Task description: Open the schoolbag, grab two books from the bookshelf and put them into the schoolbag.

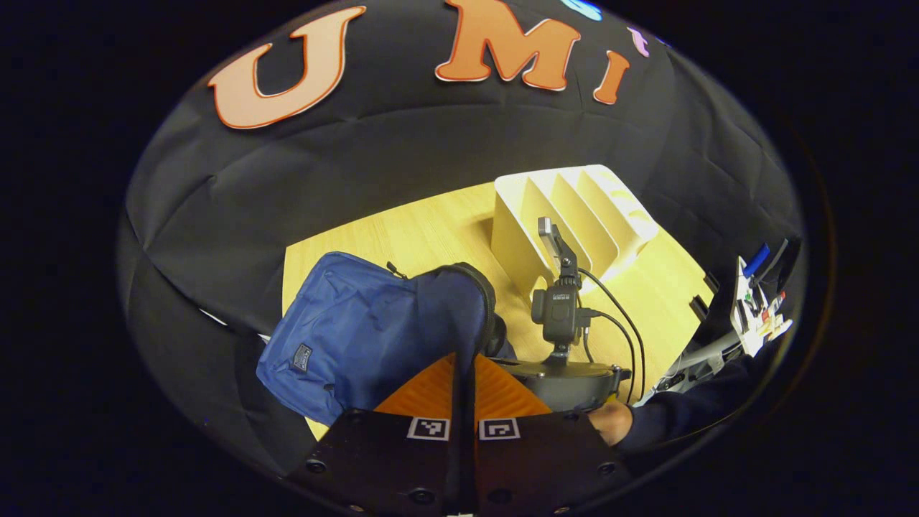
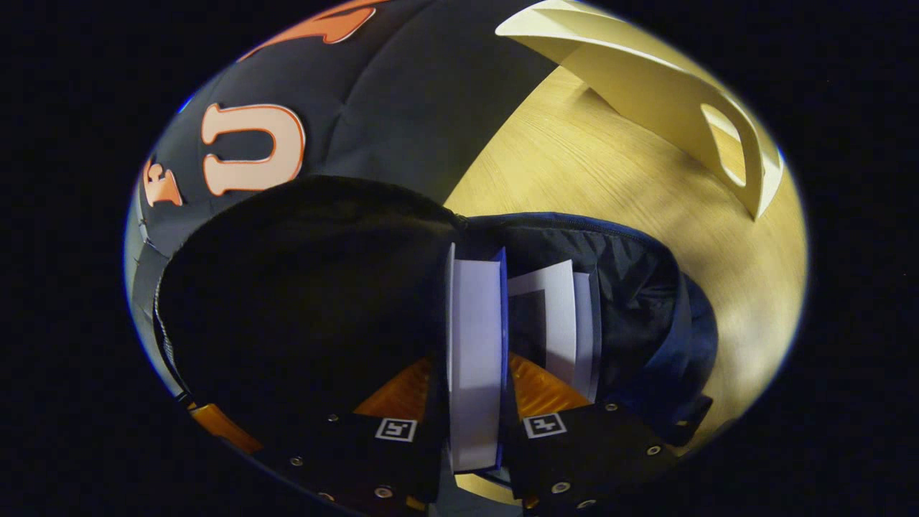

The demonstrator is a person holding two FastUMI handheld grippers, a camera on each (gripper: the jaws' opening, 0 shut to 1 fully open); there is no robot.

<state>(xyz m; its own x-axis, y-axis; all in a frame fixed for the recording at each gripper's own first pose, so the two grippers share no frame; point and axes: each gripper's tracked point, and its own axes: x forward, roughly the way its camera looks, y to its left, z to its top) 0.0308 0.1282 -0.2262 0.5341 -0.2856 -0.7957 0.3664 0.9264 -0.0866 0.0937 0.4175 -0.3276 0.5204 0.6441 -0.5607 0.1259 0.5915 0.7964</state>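
Book two, white-paged with blue cover (image 2: 475,359), is clamped edge-on in my right gripper (image 2: 474,402), long axis pointing down into the open blue fabric schoolbag (image 2: 646,301) beside another book (image 2: 563,316). My left gripper (image 1: 464,388) pinches the bag's rim (image 1: 467,316).

The blue schoolbag (image 1: 344,337) lies on its side just ahead of and left of the left gripper's fingers (image 1: 431,391), which pinch the dark rim of its open flap between them, holding the mouth up. In the right gripper view, a book (image 2: 475,345) with white page edges and a blue cover stands upright between that gripper's fingers (image 2: 538,388), its far end inside the bag's dark, open mouth. A second book (image 2: 563,316), page edges also pale, already stands inside just right of the fingers, and the cream slotted bookshelf (image 2: 660,108) stands well beyond them, to the right.
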